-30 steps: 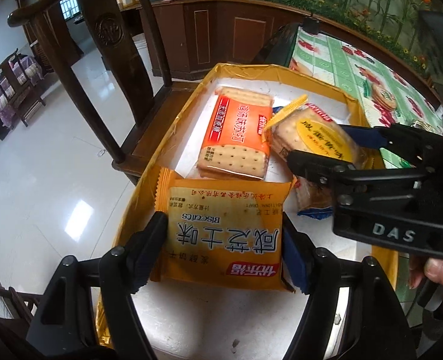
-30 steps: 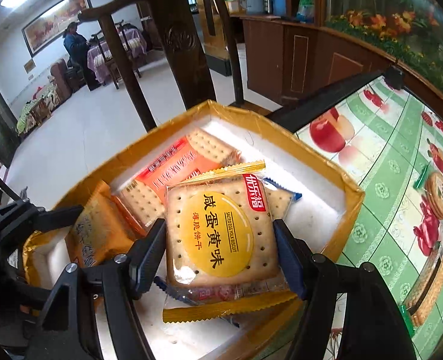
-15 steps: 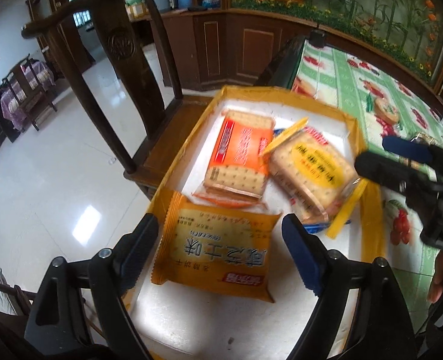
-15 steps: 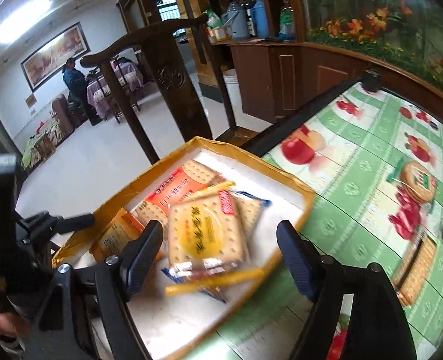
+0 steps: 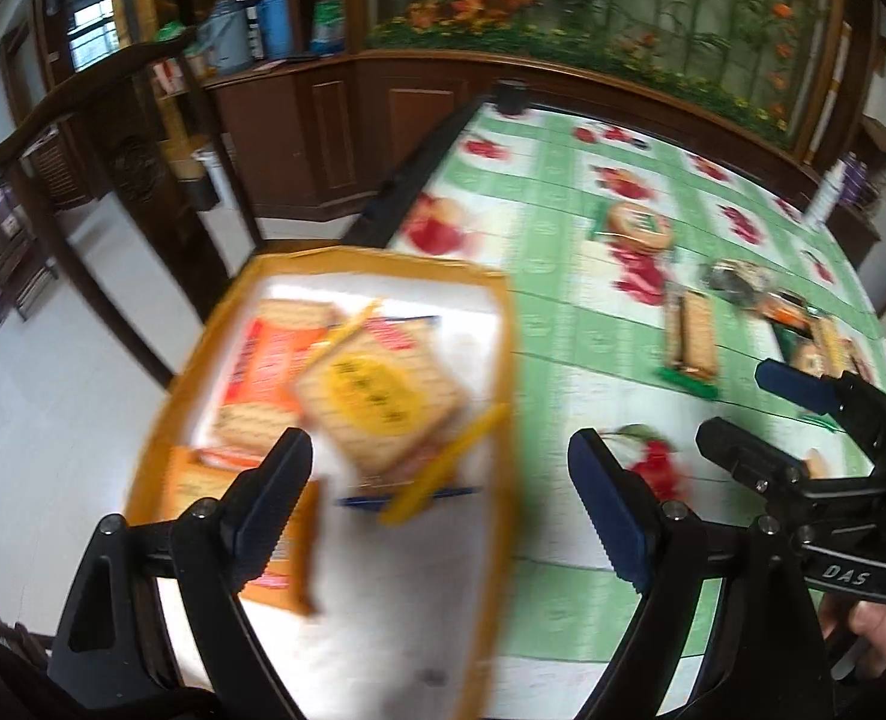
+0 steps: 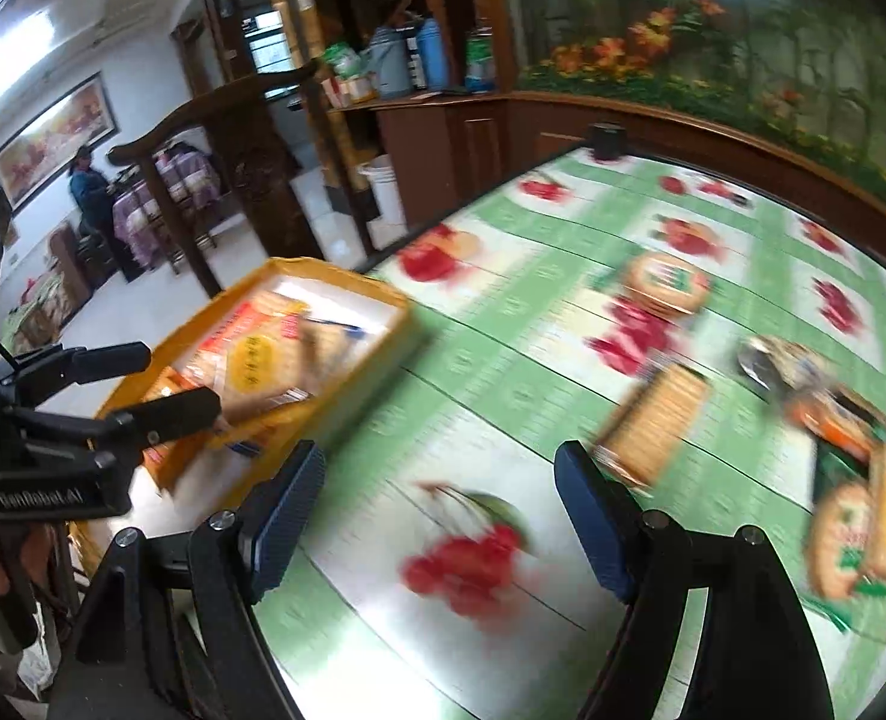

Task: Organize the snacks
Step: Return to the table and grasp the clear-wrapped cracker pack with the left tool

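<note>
**A:** ok so where's everything sitting? Frames are pretty smeared.

**B:** Yeah, lots of blur. From the left wrist cam, the left gripper (image 5: 440, 495) has its jaws spread wide with nothing between them. It's hanging over the edge where the yellow box (image 5: 503, 360) meets the tablecloth (image 5: 563, 324). Box fills the 9 to 11 o'clock side of that view.

**A:** snacks in the box?

**B:** Three I can make out: an orange cracker pack (image 5: 266, 372) toward 10 o'clock, a yellow-label cracker pack (image 5: 383, 399) lying partly across it, tilted, and a yellow biscuit bag (image 5: 290, 546) at about 8 o'clock, partly behind the left finger. Print is unreadable.

**A:** and the right one?

**B:** The right gripper (image 6: 440, 513) is wide apart too, empty, over bare green cloth with a cherry print between the fingers. In its view the box sits at 9 o'clock.

**A:** anything left on the table?

**B:** Yep. A long cracker sleeve (image 6: 653, 420) just past the right finger at 2 o'clock, a round biscuit pack (image 6: 665, 283) farther up around 1 o'clock, and a cluster of packs (image 6: 863, 516) at 3 to 4 o'clock, too blurred to tell apart. A wooden chair (image 6: 227, 180) stands beyond the box.
</note>
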